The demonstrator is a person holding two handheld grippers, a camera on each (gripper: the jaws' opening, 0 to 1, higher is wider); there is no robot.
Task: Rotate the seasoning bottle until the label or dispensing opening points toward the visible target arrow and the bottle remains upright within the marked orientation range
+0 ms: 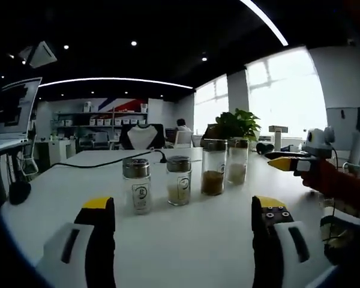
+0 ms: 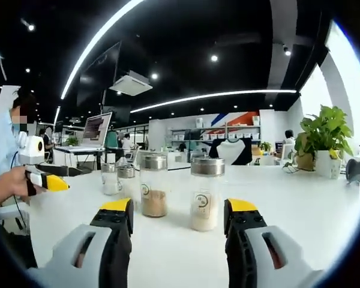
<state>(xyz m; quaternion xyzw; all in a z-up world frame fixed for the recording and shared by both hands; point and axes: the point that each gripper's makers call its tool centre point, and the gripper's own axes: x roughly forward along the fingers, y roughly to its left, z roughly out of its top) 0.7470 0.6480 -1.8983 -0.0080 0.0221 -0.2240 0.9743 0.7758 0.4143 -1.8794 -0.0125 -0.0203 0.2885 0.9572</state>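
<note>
Bottles stand in a row on my white desk (image 1: 60,198): four clear glass seasoning bottles with metal lids, all upright. In the left gripper view, my left tool (image 1: 183,210) has its yellow-tipped black jaws spread wide, pinching nothing. The short silver-capped bottle with a round label (image 1: 137,185) stands nearest, ahead of the gap and toward the left jaw, apart from it. Beside it stands a second short bottle (image 1: 179,180), then a tall jar of brown grains (image 1: 213,167) and a tall jar of pale powder (image 1: 237,161).

In the right gripper view, my right tool (image 2: 179,211) is also spread and holds nothing. The pale-powder jar (image 2: 205,193) stands just ahead of the gap, near the right jaw; whether it touches, I cannot tell. The brown-grain jar (image 2: 153,185) stands just left of it.
</note>
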